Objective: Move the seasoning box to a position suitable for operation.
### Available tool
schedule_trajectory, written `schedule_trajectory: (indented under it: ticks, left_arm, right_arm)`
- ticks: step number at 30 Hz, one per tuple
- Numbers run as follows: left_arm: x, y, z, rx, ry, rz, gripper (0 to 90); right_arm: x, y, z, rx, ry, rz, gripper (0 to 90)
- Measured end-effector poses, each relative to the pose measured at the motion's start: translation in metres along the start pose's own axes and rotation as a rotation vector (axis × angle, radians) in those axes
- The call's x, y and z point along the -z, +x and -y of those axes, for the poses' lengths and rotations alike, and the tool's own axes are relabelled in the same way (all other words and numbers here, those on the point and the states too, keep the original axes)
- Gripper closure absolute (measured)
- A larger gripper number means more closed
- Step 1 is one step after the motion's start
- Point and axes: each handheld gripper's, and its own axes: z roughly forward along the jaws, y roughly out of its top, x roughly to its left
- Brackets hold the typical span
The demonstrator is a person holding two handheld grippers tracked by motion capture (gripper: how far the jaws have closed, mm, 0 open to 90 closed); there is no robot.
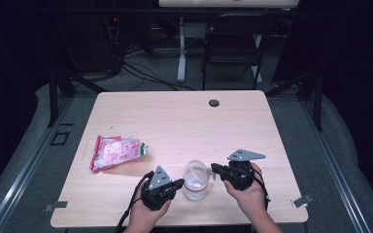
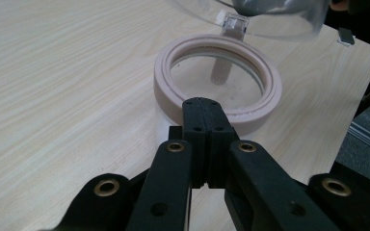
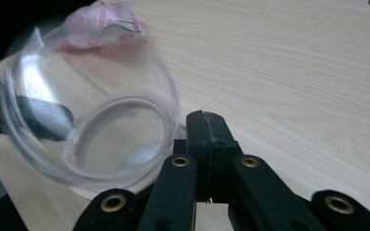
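Note:
A clear round container (image 1: 195, 183) stands near the table's front edge, between my two grippers. Its beige ring rim (image 2: 164, 82) lies flat, and the clear domed lid (image 3: 38, 125) is tilted up on a small hinge (image 2: 233, 23). My left gripper (image 1: 180, 183) is shut, its tips (image 2: 204, 103) resting against the near side of the ring. My right gripper (image 1: 213, 168) is also shut, its tips (image 3: 207, 116) right beside the lid's edge. I cannot tell whether a thin edge is pinched. A pink and white snack bag (image 1: 116, 151) lies to the left.
The light wooden table (image 1: 175, 121) has a cable hole (image 1: 214, 103) near its far edge. A folding chair (image 1: 233, 43) and a desk leg stand on the floor behind. Small metal clips sit at the table's front corners (image 1: 301, 200).

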Motion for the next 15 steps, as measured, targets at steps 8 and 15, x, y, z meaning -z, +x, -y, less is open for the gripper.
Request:
schedule_trajectory:
  ticks: [8, 15]
  left_arm:
    - [0.001, 0.000, -0.008, -0.002, -0.014, 0.004, 90.0]
    - [-0.001, -0.003, -0.014, -0.014, -0.016, 0.014, 90.0]
  right_arm:
    - [-0.002, -0.005, 0.007, -0.024, 0.012, 0.004, 87.4]
    - [-0.003, -0.006, 0.008, -0.023, 0.008, 0.005, 87.5]
